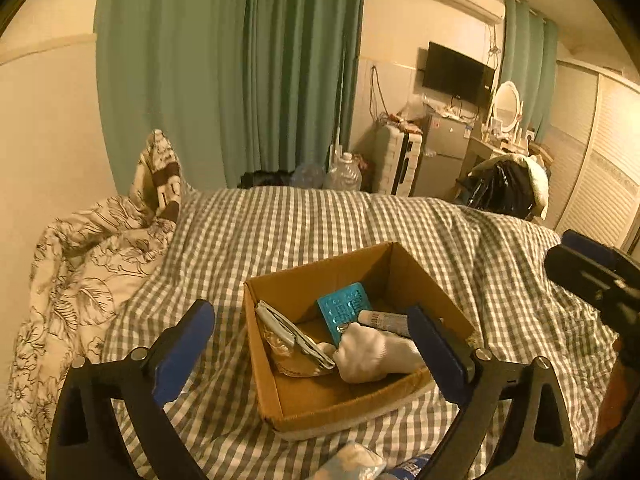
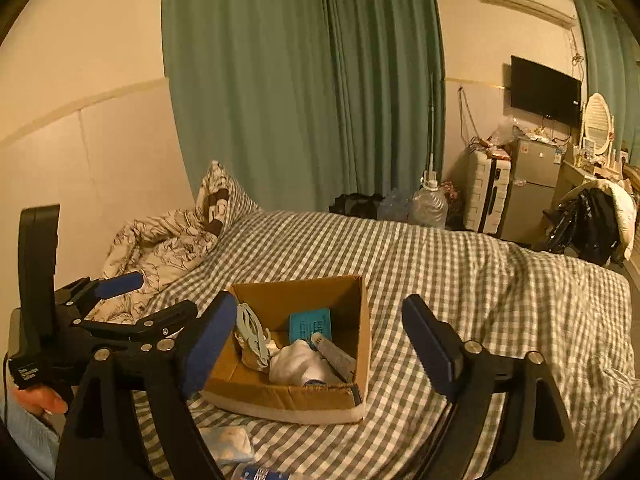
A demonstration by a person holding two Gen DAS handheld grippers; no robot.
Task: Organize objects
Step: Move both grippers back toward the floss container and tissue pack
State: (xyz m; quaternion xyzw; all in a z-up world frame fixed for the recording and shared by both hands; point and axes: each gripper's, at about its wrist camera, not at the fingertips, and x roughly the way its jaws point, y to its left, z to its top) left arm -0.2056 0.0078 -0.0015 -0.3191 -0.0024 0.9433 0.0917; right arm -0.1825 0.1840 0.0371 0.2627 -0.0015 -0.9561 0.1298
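An open cardboard box [image 1: 304, 412] sits on the checked bed; it also shows in the right wrist view [image 2: 360, 320]. Inside lie a teal card [image 1: 346, 308], a white sock [image 1: 372, 354], a tube [image 1: 386, 320] and a grey wrapped item [image 1: 288, 330]. My left gripper [image 1: 312, 344] is open and empty, hovering just in front of the box. My right gripper [image 2: 320, 340] is open and empty, also before the box. A small pale packet [image 2: 228, 444] and a blue-labelled bottle [image 2: 260, 473] lie on the bed in front of the box.
A crumpled floral duvet [image 1: 80, 280] lies at the left by the wall. Green curtains [image 1: 228, 72] hang behind the bed. Water jugs [image 2: 430, 204], a suitcase [image 2: 486, 196] and a chair with clothes [image 2: 592, 220] stand beyond the bed.
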